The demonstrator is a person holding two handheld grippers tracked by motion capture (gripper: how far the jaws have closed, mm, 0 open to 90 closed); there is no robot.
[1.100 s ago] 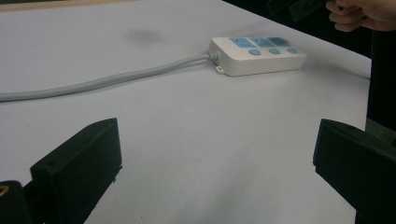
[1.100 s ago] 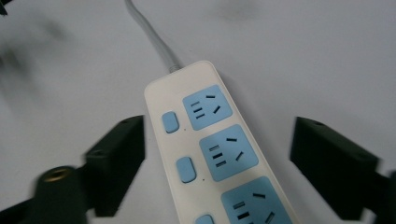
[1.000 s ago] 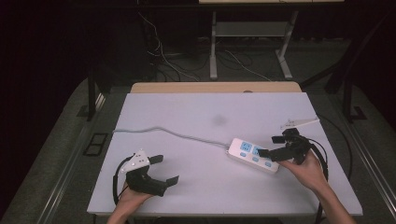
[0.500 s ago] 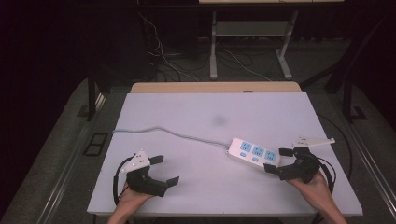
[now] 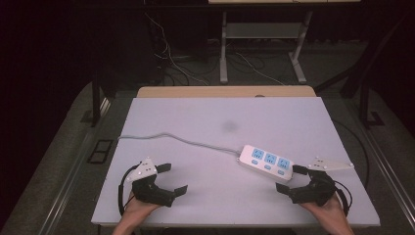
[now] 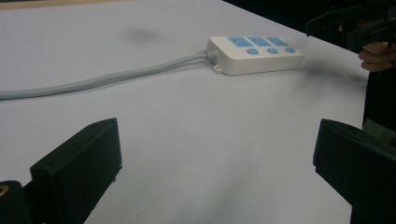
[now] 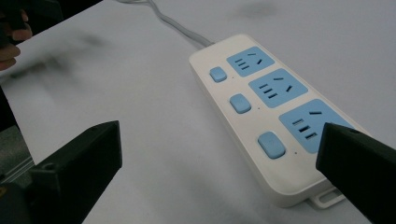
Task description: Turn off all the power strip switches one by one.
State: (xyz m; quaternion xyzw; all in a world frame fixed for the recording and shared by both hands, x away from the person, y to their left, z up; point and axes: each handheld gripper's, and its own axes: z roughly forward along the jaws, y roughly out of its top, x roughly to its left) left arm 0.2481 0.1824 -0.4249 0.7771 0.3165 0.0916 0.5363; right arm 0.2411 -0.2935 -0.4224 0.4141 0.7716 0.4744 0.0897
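Now right hand-held gripper [image 5: 292, 180] spread wide, released, just beside power strip [image 5: 266, 160] end; left hand-held gripper [image 5: 172, 178] likewise released, well apart on table [image 5: 205, 117].

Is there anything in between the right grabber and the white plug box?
No, nothing visible. The right gripper sits with its jaws open right at the near end of the power strip, with only bare table around them.

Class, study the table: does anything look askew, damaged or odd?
One thing: a dark smudge stains the white table behind the power strip. The strip lies at an angle to the table's edges, intact, its cable trailing left.
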